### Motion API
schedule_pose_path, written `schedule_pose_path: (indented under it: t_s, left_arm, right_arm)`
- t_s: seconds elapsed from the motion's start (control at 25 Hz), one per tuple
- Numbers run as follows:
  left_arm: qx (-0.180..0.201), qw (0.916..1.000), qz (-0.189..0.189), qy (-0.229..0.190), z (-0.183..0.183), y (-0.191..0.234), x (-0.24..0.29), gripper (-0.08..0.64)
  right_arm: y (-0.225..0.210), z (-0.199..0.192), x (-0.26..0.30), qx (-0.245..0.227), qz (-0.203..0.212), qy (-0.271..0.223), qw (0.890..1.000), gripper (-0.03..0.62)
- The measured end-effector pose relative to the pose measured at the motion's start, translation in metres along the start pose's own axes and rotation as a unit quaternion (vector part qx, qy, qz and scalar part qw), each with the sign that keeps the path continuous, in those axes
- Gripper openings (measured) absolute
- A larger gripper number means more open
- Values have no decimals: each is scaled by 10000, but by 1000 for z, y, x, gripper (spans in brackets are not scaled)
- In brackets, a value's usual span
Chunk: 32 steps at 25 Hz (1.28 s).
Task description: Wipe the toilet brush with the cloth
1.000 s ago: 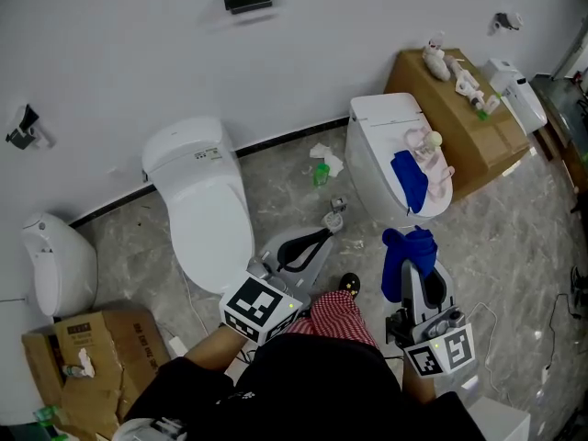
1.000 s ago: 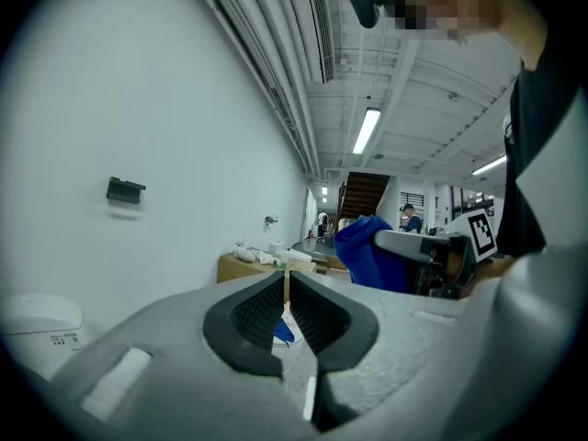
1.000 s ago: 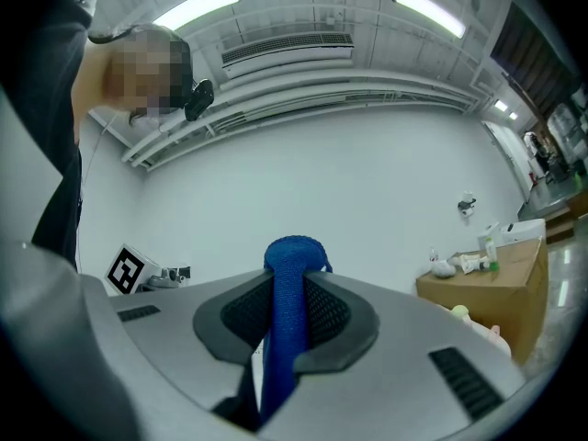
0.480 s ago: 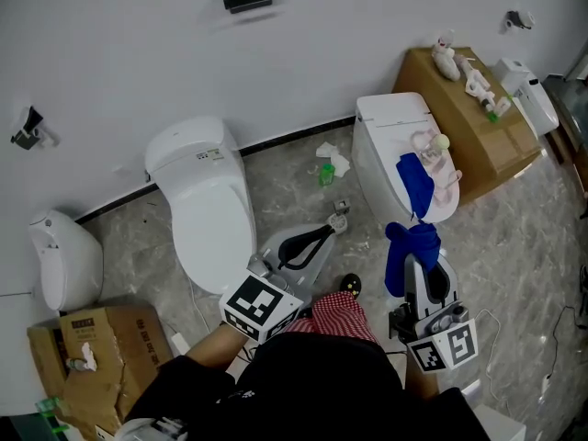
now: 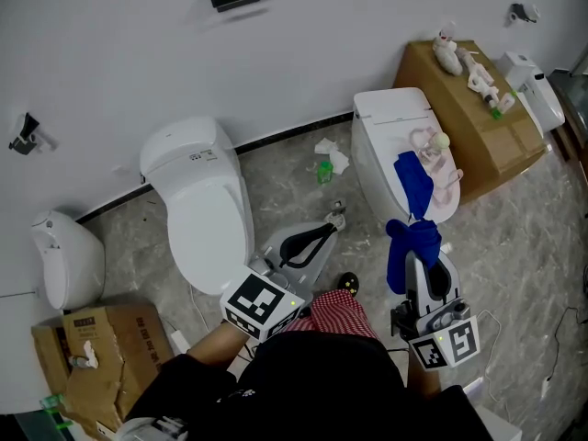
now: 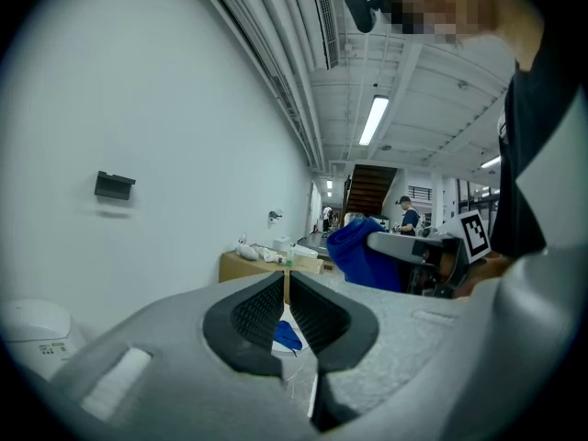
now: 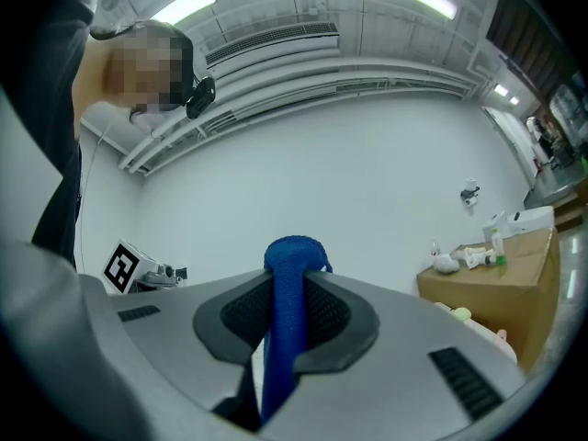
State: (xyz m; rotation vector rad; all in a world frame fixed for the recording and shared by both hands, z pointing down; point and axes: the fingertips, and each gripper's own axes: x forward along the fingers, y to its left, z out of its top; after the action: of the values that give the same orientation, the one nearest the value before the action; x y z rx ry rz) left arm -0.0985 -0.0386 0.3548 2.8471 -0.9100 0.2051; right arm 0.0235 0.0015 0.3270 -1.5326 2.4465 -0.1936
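Observation:
My right gripper (image 5: 415, 263) is shut on a blue cloth (image 5: 412, 244), which bunches over its tips just in front of the right-hand white toilet (image 5: 386, 122). In the right gripper view the cloth (image 7: 287, 312) stands pinched between the jaws of that gripper (image 7: 289, 288). A second blue cloth (image 5: 412, 180) and a pink and white item (image 5: 434, 154), perhaps the brush, lie on that toilet's lid. My left gripper (image 5: 335, 220) hovers over the floor between the two toilets, jaws shut, with nothing clearly held. The left gripper view shows its jaws (image 6: 287, 292) closed and the held cloth (image 6: 363, 257) to the right.
Another white toilet (image 5: 197, 209) stands at the left, with a white fixture (image 5: 64, 260) beyond it. A cardboard box (image 5: 92, 356) sits at the lower left, and another box (image 5: 469, 108) with small items on top is at the upper right. A green bottle (image 5: 322, 171) and tissue lie on the floor.
My right gripper has carried the blue cloth closer to the right toilet's front. The left gripper has edged forward over the floor. Both have stayed shut.

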Motion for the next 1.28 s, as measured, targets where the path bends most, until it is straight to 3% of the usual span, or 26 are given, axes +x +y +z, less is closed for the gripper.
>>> schedule_pose_path:
  t_s: [0.48, 1.28]
  left_arm:
    - [173, 9995, 76, 248, 3, 6, 66, 5]
    - [6, 9988, 388, 302, 8, 19, 133, 5]
  right_arm:
    - [-64, 6, 20, 79, 49, 1, 10000, 64]
    - [-132, 4, 58, 176, 545, 214, 9981, 64]
